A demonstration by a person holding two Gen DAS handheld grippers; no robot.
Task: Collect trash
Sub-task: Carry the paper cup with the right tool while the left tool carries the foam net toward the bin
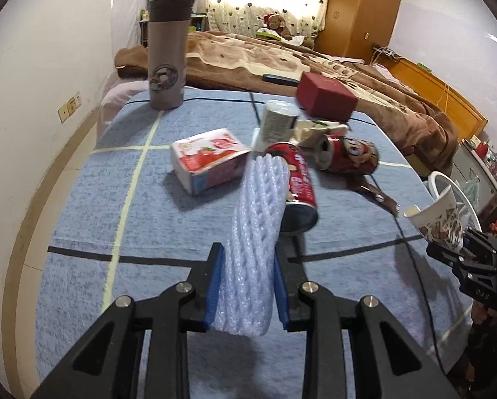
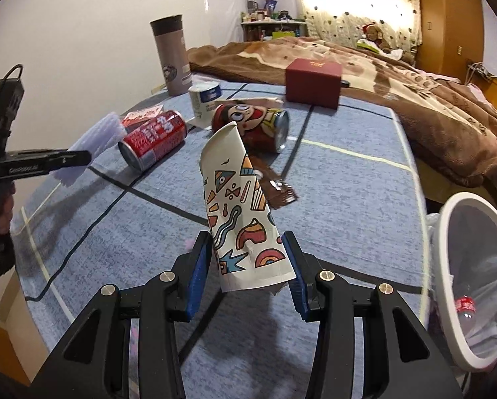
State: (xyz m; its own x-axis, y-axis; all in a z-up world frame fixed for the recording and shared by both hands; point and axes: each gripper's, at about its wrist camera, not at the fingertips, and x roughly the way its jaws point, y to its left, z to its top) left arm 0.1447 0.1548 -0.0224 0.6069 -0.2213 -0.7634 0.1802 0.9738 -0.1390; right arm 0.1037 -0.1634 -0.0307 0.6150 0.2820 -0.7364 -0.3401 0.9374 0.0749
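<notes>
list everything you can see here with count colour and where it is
foam net sleeve: 1, white, held between the left fingers
paper cup: 1, white with coloured patterns, squashed, held between the right fingers
cans: 2, red, lying on the blue table cover
carton: 1, white and red, on the cover
yogurt cup: 1, white, behind the cans
box: 1, dark red, far edge
tumbler: 1, grey-brown, far left corner
wrapper: 1, brown, mid-table
bin: 1, white rim, right of the table
left gripper: 1, black with blue pads
right gripper: 1, same
</notes>
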